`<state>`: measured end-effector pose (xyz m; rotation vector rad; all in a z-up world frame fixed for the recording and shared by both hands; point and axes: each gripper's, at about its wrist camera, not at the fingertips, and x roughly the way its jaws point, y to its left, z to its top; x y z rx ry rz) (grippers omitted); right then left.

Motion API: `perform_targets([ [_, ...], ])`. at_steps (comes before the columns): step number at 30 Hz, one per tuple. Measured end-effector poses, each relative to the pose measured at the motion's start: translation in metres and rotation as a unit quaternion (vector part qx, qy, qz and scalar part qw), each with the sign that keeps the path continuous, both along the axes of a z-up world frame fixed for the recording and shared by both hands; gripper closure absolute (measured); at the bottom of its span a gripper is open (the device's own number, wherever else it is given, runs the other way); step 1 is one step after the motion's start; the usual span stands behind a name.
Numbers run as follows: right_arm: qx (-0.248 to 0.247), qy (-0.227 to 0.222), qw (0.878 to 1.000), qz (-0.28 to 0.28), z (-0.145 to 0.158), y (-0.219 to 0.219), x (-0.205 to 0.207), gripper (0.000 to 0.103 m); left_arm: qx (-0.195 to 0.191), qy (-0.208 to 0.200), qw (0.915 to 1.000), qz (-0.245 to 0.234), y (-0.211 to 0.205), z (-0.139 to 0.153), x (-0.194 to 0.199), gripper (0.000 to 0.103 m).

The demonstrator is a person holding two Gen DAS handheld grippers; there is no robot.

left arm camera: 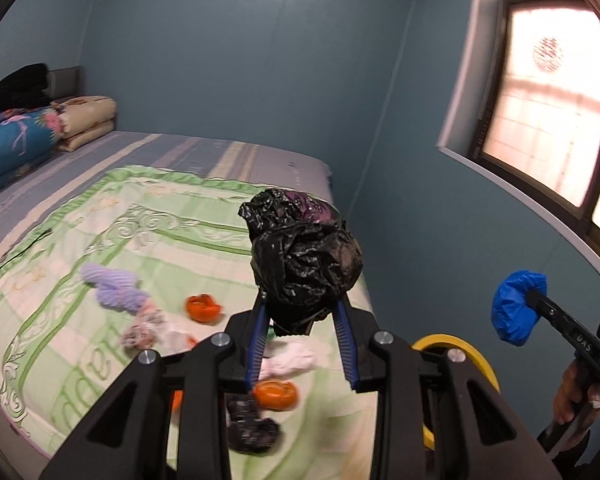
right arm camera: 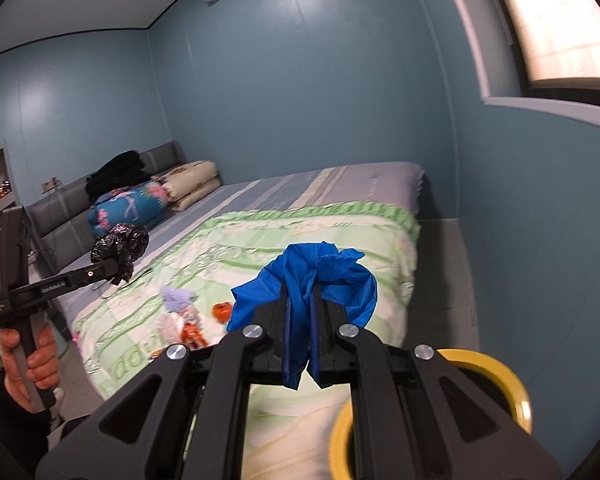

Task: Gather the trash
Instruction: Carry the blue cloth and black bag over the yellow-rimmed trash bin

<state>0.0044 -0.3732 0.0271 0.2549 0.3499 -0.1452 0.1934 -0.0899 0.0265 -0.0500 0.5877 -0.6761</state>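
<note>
My left gripper [left arm camera: 300,300] is shut on a crumpled black plastic bag [left arm camera: 304,264], held up above the green quilt [left arm camera: 100,220]. My right gripper [right arm camera: 302,292] is shut on a bunched blue plastic piece [right arm camera: 312,272], also lifted over the bed. The left wrist view shows the right gripper [left arm camera: 534,295] with the blue piece [left arm camera: 516,308] at the right, a hand on its handle. In the right wrist view the left gripper [right arm camera: 116,270] holds the black bag [right arm camera: 120,240]. A yellow-rimmed bin [right arm camera: 504,372] stands below, beside the bed's corner.
Orange peels [left arm camera: 204,308] [left arm camera: 276,394], a purple fuzzy item [left arm camera: 116,288], white tissue [left arm camera: 292,360] and a dark scrap [left arm camera: 252,428] lie on the quilt. Folded bedding [left arm camera: 24,140] is stacked at the headboard. The blue wall and a window [left arm camera: 548,112] close the right side.
</note>
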Motion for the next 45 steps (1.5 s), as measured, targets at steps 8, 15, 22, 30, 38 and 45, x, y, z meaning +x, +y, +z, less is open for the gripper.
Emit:
perform_targets([
  [8, -0.036, -0.009, 0.997, -0.070, -0.001, -0.012, -0.036, 0.096, 0.008, 0.000, 0.9976, -0.069, -0.068, -0.002, -0.020, 0.073],
  [15, -0.042, -0.003, 0.993, -0.108, -0.008, -0.029, -0.053, 0.096, 0.014, 0.012, 0.9930, -0.117, -0.124, -0.012, -0.032, 0.073],
  [22, -0.033, 0.011, 0.991, -0.131, -0.019, -0.051, -0.055, 0.096, 0.027, 0.020, 0.9877, -0.153, -0.173, -0.027, -0.044, 0.073],
  [30, -0.028, 0.032, 0.988, -0.147, -0.036, -0.065, -0.054, 0.096, 0.043, 0.048, 0.9812, -0.182, -0.203, -0.056, -0.051, 0.074],
  [38, -0.038, 0.073, 0.980, -0.182, -0.060, -0.078, -0.039, 0.096, 0.065, 0.072, 0.9760, -0.195, -0.221, -0.086, -0.052, 0.073],
  [45, -0.022, 0.094, 0.978, -0.183, -0.076, -0.089, -0.030, 0.096, 0.089, 0.088, 0.9692, -0.212, -0.235, -0.113, -0.060, 0.073],
])
